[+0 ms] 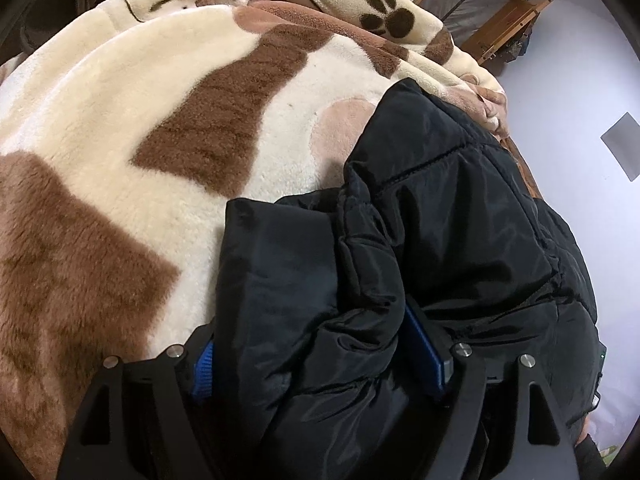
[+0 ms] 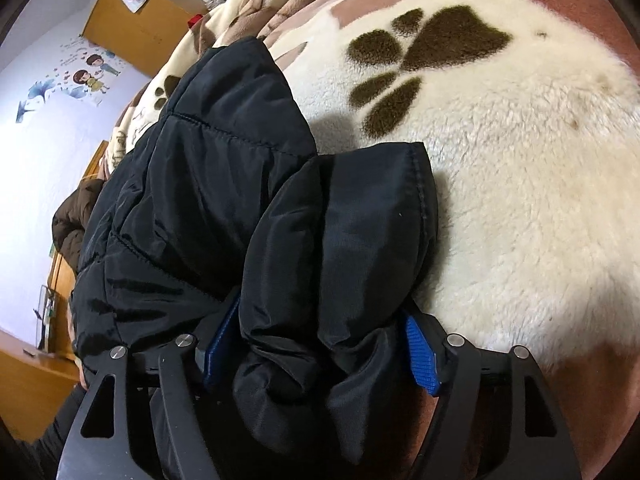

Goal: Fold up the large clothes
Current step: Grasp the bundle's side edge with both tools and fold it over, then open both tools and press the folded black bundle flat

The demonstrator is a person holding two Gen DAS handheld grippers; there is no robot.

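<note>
A black padded jacket (image 1: pixel 440 208) lies on a fluffy cream and brown blanket (image 1: pixel 160 128). In the left wrist view my left gripper (image 1: pixel 316 356) is shut on a thick fold of the jacket, blue pads (image 1: pixel 426 344) pressing it from both sides. In the right wrist view my right gripper (image 2: pixel 320 344) is shut on another bunched part of the jacket (image 2: pixel 340 240), near a sleeve end, its blue pads (image 2: pixel 420 352) on either side. The rest of the jacket (image 2: pixel 192 168) stretches away to the left over the blanket (image 2: pixel 520 160).
The blanket has dark paw prints (image 2: pixel 420 56) and covers a bed. A brown padded garment (image 2: pixel 76 216) lies at the bed's left edge. Wooden furniture (image 2: pixel 136 20) stands by a wall with stickers (image 2: pixel 84 76). A wooden frame (image 1: pixel 484 4) stands beyond the bed.
</note>
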